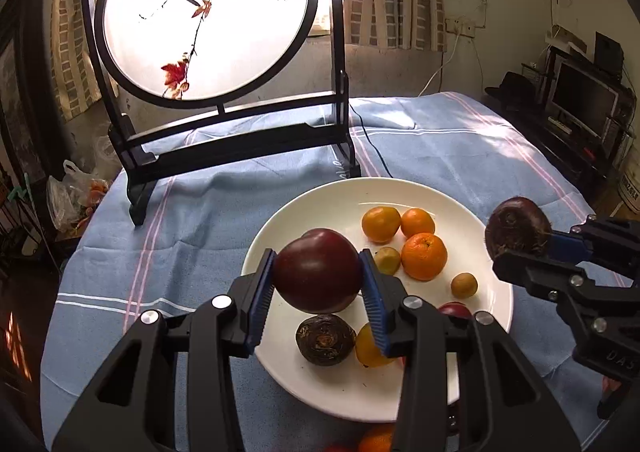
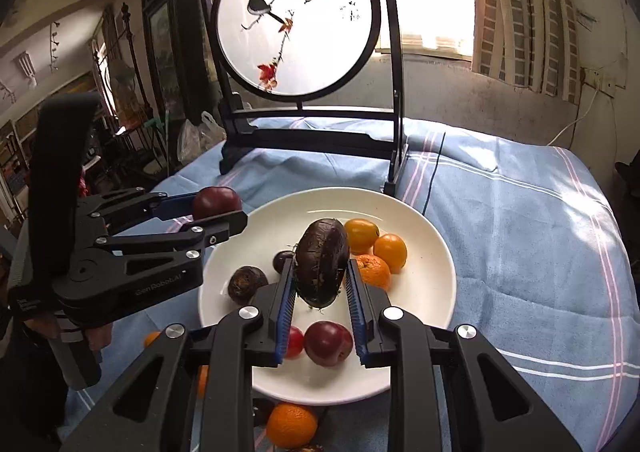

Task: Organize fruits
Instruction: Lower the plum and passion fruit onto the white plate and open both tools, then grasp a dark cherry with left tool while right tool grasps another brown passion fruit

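Observation:
My left gripper (image 1: 318, 257) is shut on a dark red plum (image 1: 318, 276), held above the near left part of the white plate (image 1: 312, 204). My right gripper (image 2: 321, 264) is shut on a dark brown water chestnut (image 2: 322, 252), held over the plate's (image 2: 432, 292) middle. From the side, the right gripper (image 1: 520, 248) sits at the plate's right edge and the left gripper (image 2: 220, 208) at its left edge. In the plate lie oranges (image 1: 424, 256), another water chestnut (image 1: 325, 339), a red plum (image 2: 328, 342) and small tan fruits (image 1: 464, 285).
A round painted screen on a black stand (image 1: 208, 16) rises behind the plate on the blue striped cloth (image 1: 180, 236). A dark cable (image 1: 376, 152) runs past the stand. An orange (image 2: 291, 425) lies off the plate at its near edge. The table drops off at left and right.

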Tool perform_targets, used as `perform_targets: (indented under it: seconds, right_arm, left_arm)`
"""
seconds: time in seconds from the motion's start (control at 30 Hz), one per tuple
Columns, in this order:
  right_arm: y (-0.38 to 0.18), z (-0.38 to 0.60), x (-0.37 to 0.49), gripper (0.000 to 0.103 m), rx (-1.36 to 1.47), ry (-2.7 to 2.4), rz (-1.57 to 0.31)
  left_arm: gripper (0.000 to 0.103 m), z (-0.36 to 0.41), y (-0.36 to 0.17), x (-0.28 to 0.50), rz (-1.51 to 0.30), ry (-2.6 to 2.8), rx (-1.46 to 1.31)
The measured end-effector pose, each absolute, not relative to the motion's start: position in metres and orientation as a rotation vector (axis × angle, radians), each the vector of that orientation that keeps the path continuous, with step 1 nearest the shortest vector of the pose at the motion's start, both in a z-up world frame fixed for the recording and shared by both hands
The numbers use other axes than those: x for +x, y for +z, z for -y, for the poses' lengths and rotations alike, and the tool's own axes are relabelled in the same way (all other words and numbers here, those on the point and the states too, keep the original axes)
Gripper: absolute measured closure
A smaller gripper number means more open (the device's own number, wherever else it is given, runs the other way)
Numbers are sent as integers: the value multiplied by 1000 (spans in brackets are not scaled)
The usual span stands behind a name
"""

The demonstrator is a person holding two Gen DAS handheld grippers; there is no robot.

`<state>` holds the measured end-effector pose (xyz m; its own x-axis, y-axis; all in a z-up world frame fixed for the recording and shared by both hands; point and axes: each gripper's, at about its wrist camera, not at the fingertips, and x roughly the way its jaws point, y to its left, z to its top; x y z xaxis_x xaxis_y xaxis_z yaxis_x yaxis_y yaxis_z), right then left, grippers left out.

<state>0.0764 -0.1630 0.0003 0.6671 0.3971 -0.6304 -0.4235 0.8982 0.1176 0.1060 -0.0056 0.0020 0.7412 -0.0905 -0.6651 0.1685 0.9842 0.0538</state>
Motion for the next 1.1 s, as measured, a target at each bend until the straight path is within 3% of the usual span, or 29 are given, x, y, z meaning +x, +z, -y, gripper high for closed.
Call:
perform_targets:
  seconds: [0.17,0.2,0.27,0.43,0.53,0.73,0.9,0.93,0.97,1.1]
  right_arm:
    - [-30,153,103,77,-77,429,-786]
    - [-34,152,106,72,-86,421,-797]
    - [-36,151,106,56,-98,390,-791]
    - [-23,166,83,53,-76,404,-748]
    - [-20,179,52,44,-100,449,-743]
    - [-43,188,-15,44,-223,586,-801]
    - [-73,173,-20,44,-290,605,-861]
    - [-78,171,-17,47,-284,611,-877]
    - [-83,168,-15,63,-287,615,-898]
    - [-79,173,-24,64,-305,612,-887]
  left_arm:
    - [59,8,-30,127,-814,-151,94]
    - [57,7,-33,129,-817,-143,96]
    - [41,2,-33,129,-811,-126,92]
    - [36,-10,-13,113,-766,-125,54]
    - [30,-10,-5,91,-737,-137,88]
    - [28,-1,-11,30,-735,-241,211]
    - [28,24,-29,-12,-776,-405,313]
    - [28,31,-32,-17,-781,-432,337]
    - [28,40,-37,-22,-785,-452,365]
    - [32,68,-57,-29,-804,-491,475]
